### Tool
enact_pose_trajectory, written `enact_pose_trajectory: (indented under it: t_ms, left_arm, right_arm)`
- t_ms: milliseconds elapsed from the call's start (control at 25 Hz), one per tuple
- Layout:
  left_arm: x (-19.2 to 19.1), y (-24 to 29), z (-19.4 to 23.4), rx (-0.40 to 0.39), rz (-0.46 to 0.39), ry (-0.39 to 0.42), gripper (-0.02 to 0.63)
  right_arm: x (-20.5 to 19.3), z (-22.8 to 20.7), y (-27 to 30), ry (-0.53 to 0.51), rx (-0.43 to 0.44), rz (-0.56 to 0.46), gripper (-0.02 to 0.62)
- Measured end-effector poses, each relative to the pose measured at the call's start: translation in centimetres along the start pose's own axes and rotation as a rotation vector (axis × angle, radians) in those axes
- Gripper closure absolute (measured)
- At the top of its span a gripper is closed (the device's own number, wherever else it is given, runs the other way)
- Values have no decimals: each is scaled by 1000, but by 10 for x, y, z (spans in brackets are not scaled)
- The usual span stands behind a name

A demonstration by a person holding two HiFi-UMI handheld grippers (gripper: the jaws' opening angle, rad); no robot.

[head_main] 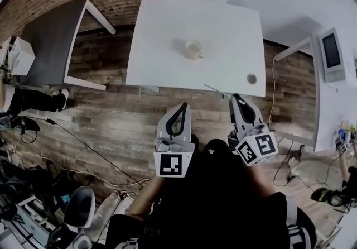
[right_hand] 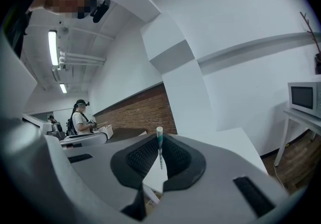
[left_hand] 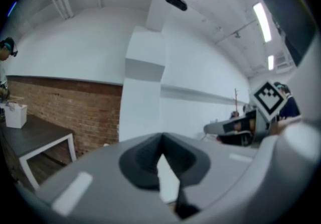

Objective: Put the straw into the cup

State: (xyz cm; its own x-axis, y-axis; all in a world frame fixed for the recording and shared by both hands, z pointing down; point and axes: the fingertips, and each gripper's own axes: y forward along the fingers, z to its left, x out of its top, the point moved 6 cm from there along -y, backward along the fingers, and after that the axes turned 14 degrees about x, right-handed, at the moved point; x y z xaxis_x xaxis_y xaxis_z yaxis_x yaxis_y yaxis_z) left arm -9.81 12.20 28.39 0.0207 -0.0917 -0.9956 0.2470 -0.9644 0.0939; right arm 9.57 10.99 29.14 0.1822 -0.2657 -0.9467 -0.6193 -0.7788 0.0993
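A pale cup (head_main: 193,48) stands near the middle of the white table (head_main: 162,69) in the head view. Both grippers are held over the wooden floor, short of the table's near edge. My right gripper (head_main: 237,99) is shut on a thin white straw with teal stripes (right_hand: 159,143). The straw stands upright between the jaws in the right gripper view, and in the head view the straw (head_main: 215,90) sticks out leftward from the tips. My left gripper (head_main: 182,109) is shut with nothing in it; its jaws meet in the left gripper view (left_hand: 161,141).
A small round lid-like thing (head_main: 252,78) lies at the table's near right corner. A grey table (head_main: 50,47) with a white box (head_main: 22,55) stands left. A microwave (head_main: 332,53) sits on a white stand at right. Cables (head_main: 83,144) cross the floor. Another person (right_hand: 80,117) stands far off.
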Motion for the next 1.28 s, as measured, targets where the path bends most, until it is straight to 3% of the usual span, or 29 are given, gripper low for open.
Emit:
enact_pose_trajectory:
  t_ms: [440, 680, 880, 1280]
  left_arm:
    - [1, 33, 12, -1, 10, -60, 601]
    - [0, 65, 15, 28, 19, -18, 601]
    - [-1, 109, 13, 78, 49, -74, 601]
    - [-7, 170, 9, 162, 88, -43, 601]
  right_arm:
    - [9, -18, 33, -15, -16, 7, 571]
    - [18, -43, 62, -21, 21, 23, 571]
    - [27, -73, 92, -56, 58, 48, 571]
    - [24, -131, 145, -35, 150, 89, 571]
